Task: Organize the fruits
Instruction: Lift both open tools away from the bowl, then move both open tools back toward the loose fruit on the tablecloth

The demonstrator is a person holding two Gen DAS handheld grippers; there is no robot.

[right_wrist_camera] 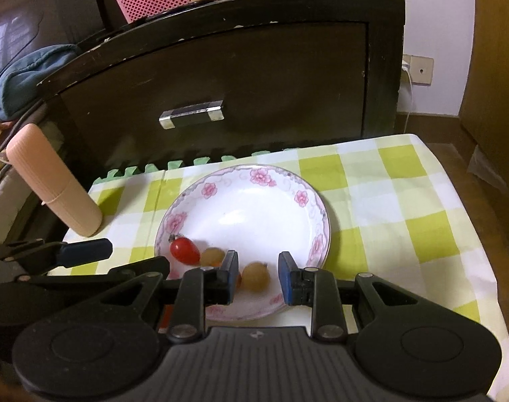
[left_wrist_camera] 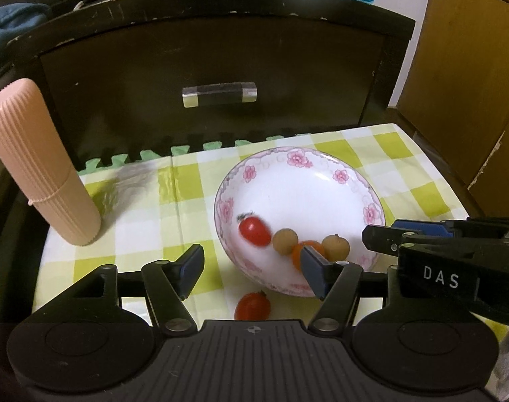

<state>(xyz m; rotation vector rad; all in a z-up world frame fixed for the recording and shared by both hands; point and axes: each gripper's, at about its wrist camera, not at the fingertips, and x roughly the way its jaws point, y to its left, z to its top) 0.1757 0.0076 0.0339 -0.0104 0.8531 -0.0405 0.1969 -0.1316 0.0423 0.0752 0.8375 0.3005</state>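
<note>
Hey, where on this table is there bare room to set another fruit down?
The checked cloth right of the plate is bare out to the table's edge. A smaller patch lies between the plate and the pink ribbed tube. The plate's far half is free too. Its near side is crowded: red tomato, longans, an orange fruit, and another tomato on the cloth just in front.

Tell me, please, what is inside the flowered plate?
In the flowered plate: a red cherry tomato, two tan round fruits, and an orange fruit partly hidden behind the left gripper.
</note>
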